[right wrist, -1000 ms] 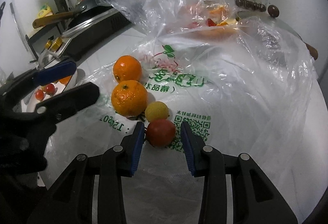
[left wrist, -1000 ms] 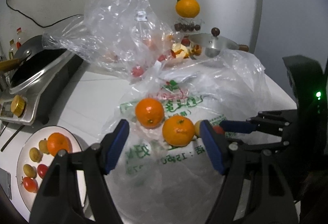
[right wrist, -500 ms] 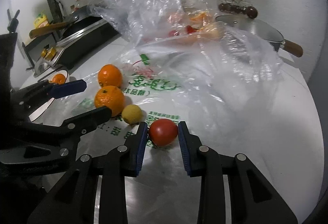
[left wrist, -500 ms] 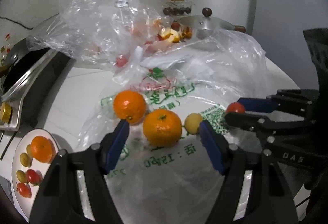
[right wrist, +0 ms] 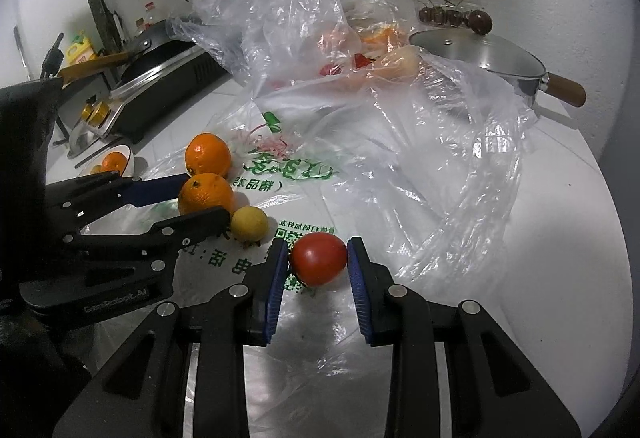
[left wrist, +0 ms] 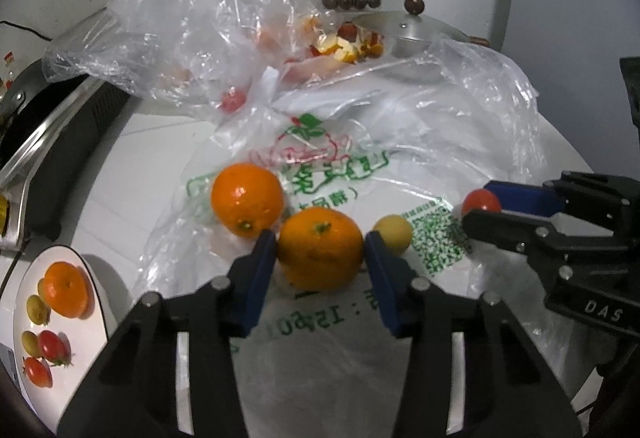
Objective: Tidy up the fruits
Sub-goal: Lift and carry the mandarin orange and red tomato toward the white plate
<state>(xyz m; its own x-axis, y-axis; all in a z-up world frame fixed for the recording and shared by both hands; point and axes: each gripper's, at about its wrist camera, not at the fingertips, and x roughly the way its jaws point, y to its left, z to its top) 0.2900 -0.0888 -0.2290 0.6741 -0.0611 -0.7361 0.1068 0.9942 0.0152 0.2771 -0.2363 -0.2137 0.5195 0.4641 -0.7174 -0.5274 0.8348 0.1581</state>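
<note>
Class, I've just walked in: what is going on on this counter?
A person is sorting fruit with two handheld grippers. The left gripper is closing around a round orange mandarin lying on a printed clear plastic bag. The right gripper is shut on a small red tomato. A white plate at the left already holds sorted fruit.

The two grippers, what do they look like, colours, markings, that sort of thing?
Both are the same build: the left gripper and right gripper have matte black angular link arms joined by round silver pins, each finger tipped with a blue ribbed pad. White lettering sits on the black bodies; the right one's reads "DAS" in the left wrist view. No cables or sleeves show.
</note>
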